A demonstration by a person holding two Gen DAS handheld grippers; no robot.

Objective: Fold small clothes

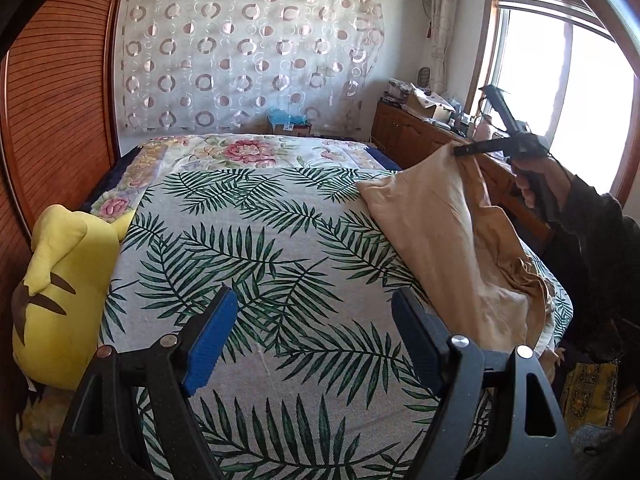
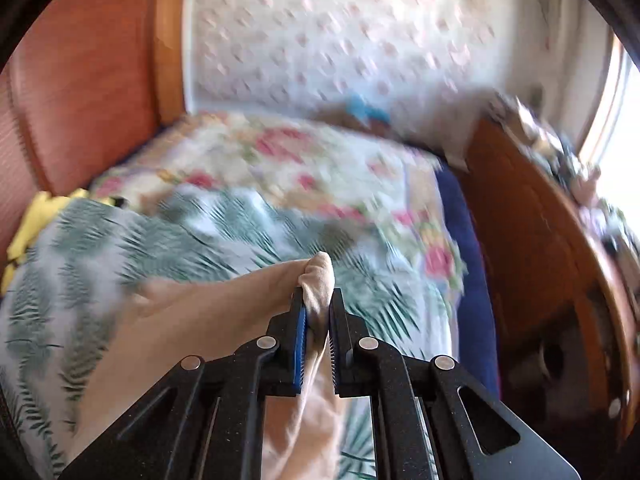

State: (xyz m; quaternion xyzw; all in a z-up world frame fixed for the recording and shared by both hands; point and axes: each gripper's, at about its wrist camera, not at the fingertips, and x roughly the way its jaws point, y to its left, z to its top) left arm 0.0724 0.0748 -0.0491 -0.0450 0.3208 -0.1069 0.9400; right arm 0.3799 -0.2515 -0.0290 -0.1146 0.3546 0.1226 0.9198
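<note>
From the left wrist camera, the left gripper [image 1: 316, 344] hangs above the palm-leaf bedspread [image 1: 256, 248] with its jaws spread wide and nothing between the blue pads [image 1: 210, 344]. To the right, the beige garment [image 1: 452, 248] is lifted by one corner: the right gripper [image 1: 460, 149], held in the person's right hand [image 1: 534, 184], pinches that corner up high, while the rest of the cloth drapes down onto the right side of the bed. A yellow plush toy [image 1: 60, 292] sits at the bed's left edge, against the wooden wardrobe [image 1: 56, 112]. A floral quilt [image 1: 248, 152] lies beyond the leaf print, and a cluttered wooden cabinet [image 1: 420, 128] stands under the window [image 1: 560, 92].

The right wrist camera is heavily blurred, but its gripper [image 2: 318, 312] is sharp: the jaws are nearly closed on a bunched fold of the beige garment [image 2: 208, 320], which pokes out past the fingertips and trails down to the left, seemingly over the leaf-print bedspread [image 2: 80, 248].
</note>
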